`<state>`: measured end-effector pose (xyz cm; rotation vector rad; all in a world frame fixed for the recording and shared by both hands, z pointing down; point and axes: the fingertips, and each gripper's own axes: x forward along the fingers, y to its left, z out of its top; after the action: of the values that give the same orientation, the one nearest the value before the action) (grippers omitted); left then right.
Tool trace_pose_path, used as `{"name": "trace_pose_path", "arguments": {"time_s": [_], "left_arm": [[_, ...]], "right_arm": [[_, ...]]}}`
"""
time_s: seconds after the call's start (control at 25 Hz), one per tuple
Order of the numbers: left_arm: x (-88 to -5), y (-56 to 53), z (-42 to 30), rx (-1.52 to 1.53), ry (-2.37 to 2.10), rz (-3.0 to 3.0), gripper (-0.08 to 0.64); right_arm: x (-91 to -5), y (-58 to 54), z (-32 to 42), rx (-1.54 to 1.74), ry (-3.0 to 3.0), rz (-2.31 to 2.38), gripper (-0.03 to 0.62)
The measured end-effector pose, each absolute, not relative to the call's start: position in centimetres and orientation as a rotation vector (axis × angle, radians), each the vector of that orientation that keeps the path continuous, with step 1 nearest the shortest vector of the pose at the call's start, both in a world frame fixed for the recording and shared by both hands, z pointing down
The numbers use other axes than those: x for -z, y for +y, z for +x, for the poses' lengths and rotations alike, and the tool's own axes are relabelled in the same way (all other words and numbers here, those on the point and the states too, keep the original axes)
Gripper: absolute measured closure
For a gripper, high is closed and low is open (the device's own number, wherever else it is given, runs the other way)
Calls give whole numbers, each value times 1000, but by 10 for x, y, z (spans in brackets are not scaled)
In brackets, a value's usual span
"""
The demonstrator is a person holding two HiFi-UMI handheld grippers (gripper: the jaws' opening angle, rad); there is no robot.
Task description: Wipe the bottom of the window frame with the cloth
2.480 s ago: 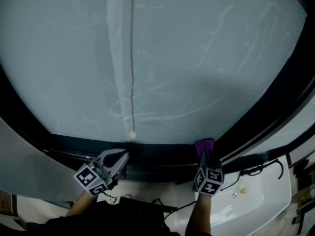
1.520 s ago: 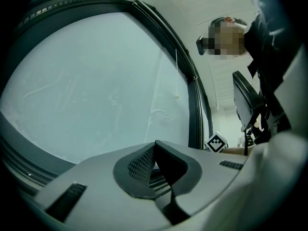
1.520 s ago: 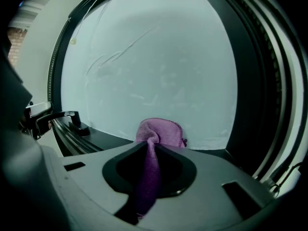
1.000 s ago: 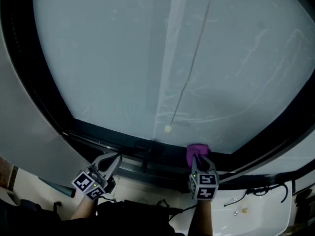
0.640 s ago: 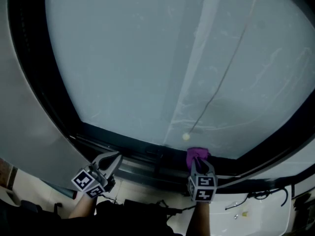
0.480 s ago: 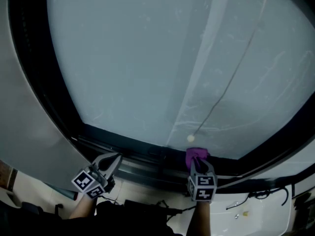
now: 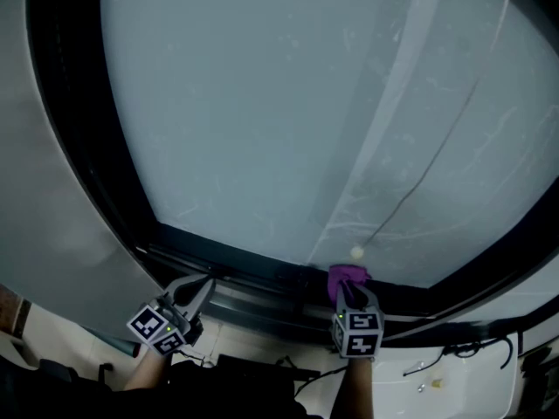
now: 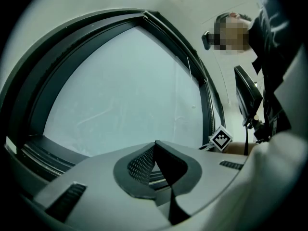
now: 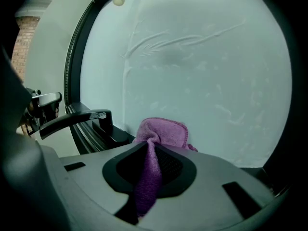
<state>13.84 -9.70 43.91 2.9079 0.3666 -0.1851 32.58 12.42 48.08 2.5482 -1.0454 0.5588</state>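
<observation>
Right hand-held gripper (image 7: pixel 350 291) (image 9: pixel 152 150): jaws clamped on the purple cloth (image 7: pixel 347 275) (image 9: pixel 162 131); one strip of cloth runs back between the jaws; the bunched remainder stands out at 12 o'clock of the tips; the bunch sits at the bottom rail of the window frame (image 7: pixel 262 273), against the foot of the pane (image 7: pixel 262 103).

Left hand-held gripper (image 7: pixel 206 284) (image 8: pixel 154 145): jaws together at the tips, nothing between them; placed at 9 o'clock of the right one, well apart from it, tips near the same bottom rail; contact with the rail cannot be told.

Head view only: both grippers in one picture; thin cord (image 7: pixel 428 173) down the pane, ending in a pale bead (image 7: pixel 356 252) just at 1 o'clock of the cloth; white ledge (image 7: pixel 472 382) with a dark cable at 4 o'clock.

Right gripper view only: dark handle (image 9: pixel 72 119) on the frame at 9 o'clock of the cloth; brick wall (image 9: pixel 21 42) at 10 o'clock.

Left gripper view only: upper corner of the frame at 12 o'clock; the right gripper's marker cube (image 8: pixel 221 139) at 3 o'clock of the closed jaws.
</observation>
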Motion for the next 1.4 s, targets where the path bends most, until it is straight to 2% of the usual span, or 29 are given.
{"name": "trace_pose_path", "arguments": {"time_s": [1.4], "left_arm": [[-448,-120,76,186,211,2914,563]], "right_arm": [[-442,65,287,-425,-1488,2667,537]]}}
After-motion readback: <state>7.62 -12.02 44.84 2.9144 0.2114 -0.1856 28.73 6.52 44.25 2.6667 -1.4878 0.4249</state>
